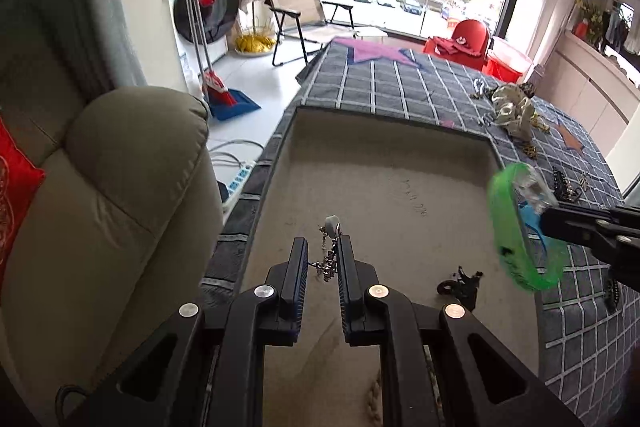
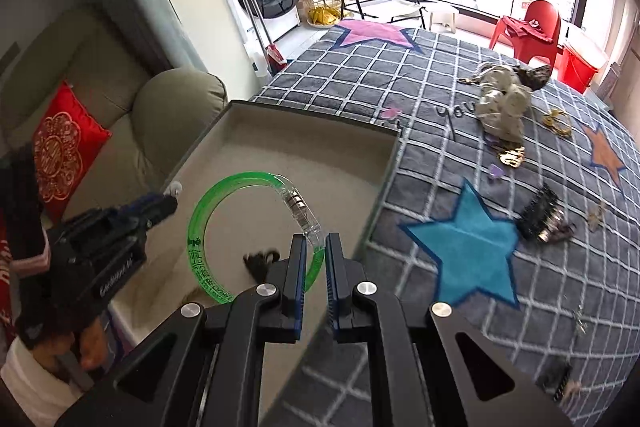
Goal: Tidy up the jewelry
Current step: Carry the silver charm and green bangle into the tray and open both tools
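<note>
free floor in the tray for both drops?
Yes. The tray is bare across its middle and far end up to the far wall. Only a black hair clip sits near the right wall, close end. The quilt right of the tray is crowded with scattered jewelry.

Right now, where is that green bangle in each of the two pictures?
Left wrist view: green bangle at the right edge, held by the right gripper.
Right wrist view: lower centre, pinched between the fingers.
Shared landmark: the beige tray beneath it.
</note>
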`<state>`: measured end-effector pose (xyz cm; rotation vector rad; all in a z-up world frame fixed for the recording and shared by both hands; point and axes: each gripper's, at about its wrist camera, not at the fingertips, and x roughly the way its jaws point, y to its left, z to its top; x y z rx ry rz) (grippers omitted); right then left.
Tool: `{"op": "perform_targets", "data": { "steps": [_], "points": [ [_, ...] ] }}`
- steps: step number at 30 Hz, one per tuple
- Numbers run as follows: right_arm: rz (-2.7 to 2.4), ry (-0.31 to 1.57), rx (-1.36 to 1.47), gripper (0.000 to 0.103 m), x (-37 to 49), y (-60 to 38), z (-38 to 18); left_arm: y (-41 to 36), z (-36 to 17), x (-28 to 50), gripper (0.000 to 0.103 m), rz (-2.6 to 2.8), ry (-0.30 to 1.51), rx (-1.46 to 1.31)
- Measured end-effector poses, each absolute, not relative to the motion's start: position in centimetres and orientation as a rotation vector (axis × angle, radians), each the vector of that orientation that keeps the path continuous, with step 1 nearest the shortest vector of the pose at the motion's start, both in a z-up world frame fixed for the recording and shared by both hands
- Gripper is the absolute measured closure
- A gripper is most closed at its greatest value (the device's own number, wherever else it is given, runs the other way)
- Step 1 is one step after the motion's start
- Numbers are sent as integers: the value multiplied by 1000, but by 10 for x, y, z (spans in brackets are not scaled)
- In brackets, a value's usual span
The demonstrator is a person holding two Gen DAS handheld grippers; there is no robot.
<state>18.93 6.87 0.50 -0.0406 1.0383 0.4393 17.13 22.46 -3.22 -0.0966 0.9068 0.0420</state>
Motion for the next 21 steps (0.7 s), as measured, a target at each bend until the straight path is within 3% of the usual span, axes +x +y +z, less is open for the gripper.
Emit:
{"op": "perform_targets", "data": {
  "steps": [21],
  "points": [
    [400, 1150, -210, 93, 217, 104, -46, 201, -59, 190, 87, -8, 1042, -4]
  ]
}}
